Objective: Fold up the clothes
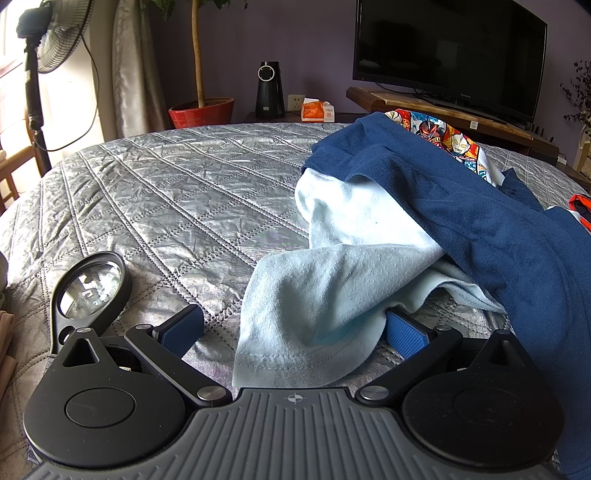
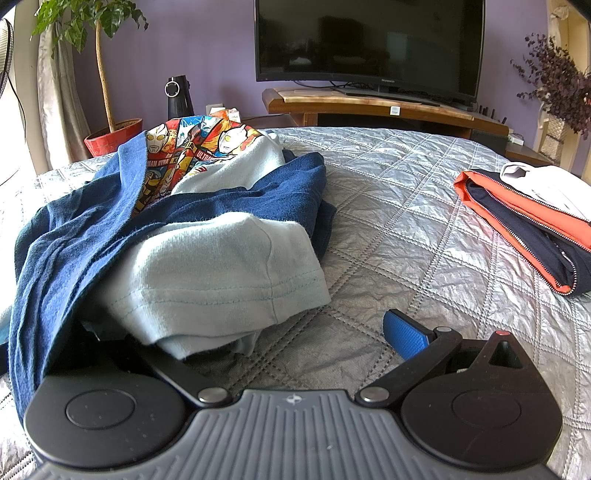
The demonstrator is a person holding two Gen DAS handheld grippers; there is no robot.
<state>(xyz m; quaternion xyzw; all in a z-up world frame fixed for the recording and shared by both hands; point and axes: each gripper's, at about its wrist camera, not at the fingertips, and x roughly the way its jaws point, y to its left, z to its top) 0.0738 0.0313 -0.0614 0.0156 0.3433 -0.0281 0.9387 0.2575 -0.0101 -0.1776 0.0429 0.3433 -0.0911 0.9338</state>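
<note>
A crumpled pile of clothes lies on the grey quilted bed (image 1: 166, 192): a navy blue garment (image 1: 480, 221) draped over a pale blue T-shirt (image 1: 332, 288) with a cartoon print (image 1: 439, 136). My left gripper (image 1: 293, 332) is open, low on the bed, and the pale shirt's hem hangs between its blue pads. In the right wrist view the same navy garment (image 2: 74, 236) covers the pale blue T-shirt (image 2: 221, 266). My right gripper (image 2: 266, 332) is open; the pale sleeve lies over its left finger, which is hidden, and its right pad (image 2: 406, 334) is bare.
A folded orange and navy jacket (image 2: 524, 229) with a white item on it lies at the bed's right. A magnifying glass (image 1: 90, 288) lies by my left gripper. Beyond the bed stand a TV (image 2: 369, 40) on a wooden stand, a potted plant (image 1: 201, 110) and a fan (image 1: 48, 33).
</note>
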